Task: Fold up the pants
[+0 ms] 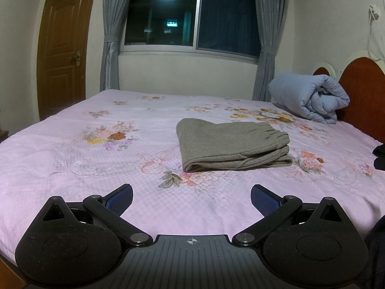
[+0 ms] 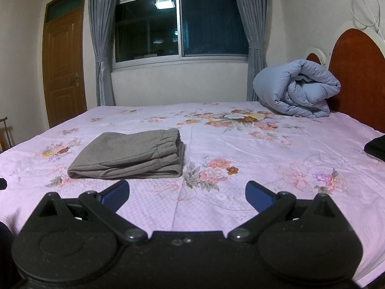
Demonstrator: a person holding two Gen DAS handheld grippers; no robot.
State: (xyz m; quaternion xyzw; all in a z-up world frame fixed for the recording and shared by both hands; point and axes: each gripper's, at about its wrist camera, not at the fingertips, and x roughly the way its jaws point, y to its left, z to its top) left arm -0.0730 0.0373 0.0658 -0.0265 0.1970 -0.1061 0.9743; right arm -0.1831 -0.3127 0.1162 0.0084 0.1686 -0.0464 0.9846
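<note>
The grey pants point(image 1: 232, 144) lie folded into a compact rectangular stack on the pink floral bedsheet point(image 1: 72, 168), toward the middle of the bed. The elasticated waistband sits on top at the stack's right end; several layers show along the near edge, reasonably squared. Judged from this, the folding is complete or nearly so, and the stack rests where it was laid, touched by neither tool.

The left gripper point(image 1: 191, 198) is held low over the near part of the sheet, its blue-padded jaws spread wide and empty, short of the stack. The right gripper point(image 2: 187, 193) is likewise wide apart and holding nothing, with the pants ahead and to its left. Both standing clear fits a release, or a check of the result.

Surroundings: a rolled light-blue quilt point(image 2: 298, 89) rests against the red-brown headboard point(image 2: 356, 72) at the far right, well apart from the pants. A dark item point(image 2: 375, 148) lies at the bed's right edge; what it is cannot be told. Behind are a dark window point(image 1: 190, 16) with grey curtains, and a wooden door point(image 1: 65, 48) at left.

Nothing lies between either gripper and the pants; the way in is unobstructed.
</note>
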